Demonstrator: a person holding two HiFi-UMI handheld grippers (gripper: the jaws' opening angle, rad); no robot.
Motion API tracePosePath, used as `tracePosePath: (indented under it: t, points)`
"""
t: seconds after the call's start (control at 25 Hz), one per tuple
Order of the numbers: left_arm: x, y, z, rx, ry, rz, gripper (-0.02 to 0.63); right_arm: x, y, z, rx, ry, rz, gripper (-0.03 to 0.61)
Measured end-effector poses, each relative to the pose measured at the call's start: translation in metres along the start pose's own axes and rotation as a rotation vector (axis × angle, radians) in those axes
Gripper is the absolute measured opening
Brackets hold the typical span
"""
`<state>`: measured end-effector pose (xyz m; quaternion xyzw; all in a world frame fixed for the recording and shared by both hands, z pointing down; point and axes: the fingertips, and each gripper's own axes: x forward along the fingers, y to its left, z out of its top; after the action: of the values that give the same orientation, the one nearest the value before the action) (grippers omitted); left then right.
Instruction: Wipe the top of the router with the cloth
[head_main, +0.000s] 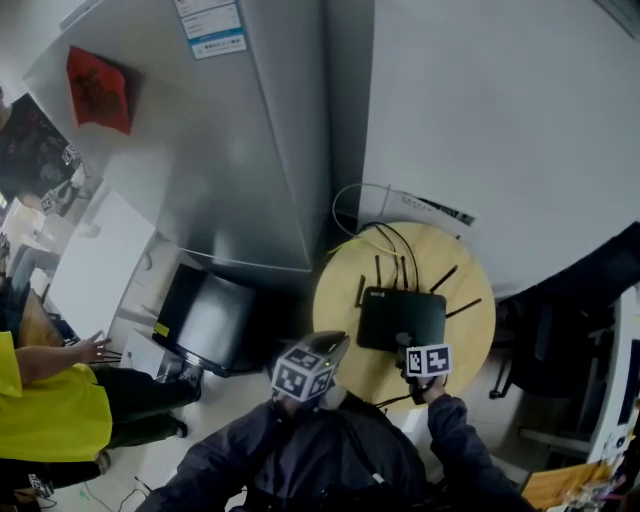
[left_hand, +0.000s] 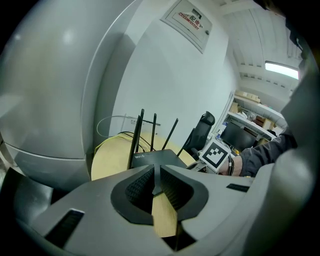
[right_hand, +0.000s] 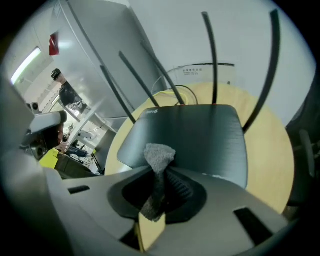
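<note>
router (head_main: 400, 317) on round table (head_main: 336, 300) | right gripper (head_main: 405, 345) at router's near edge

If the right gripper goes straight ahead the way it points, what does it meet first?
Probably the flat top of the router, just ahead; the cloth pinched in the right gripper would touch first.

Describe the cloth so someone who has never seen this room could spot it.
Find the round wooden table with the black router on it. Over the router's near edge, the right gripper pinches a small grey cloth. It is the only soft, fuzzy thing among hard plastic and thin antennas.
</note>
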<state>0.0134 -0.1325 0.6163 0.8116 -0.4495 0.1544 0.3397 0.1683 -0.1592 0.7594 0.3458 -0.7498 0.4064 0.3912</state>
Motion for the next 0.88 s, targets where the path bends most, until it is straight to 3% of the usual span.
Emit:
tracePosePath:
  t: [0.36,0.88]
  points:
    - [0.019,-0.014,0.001,0.016,0.020,-0.017,0.026,-0.033,-0.074,-0.022,0.113,-0.035,-0.049,0.074]
    - [0.023,-0.014,0.004,-0.015,-0.005,0.051,0.026,-0.047,-0.087,-0.023,0.094,-0.063,0.016,0.074]
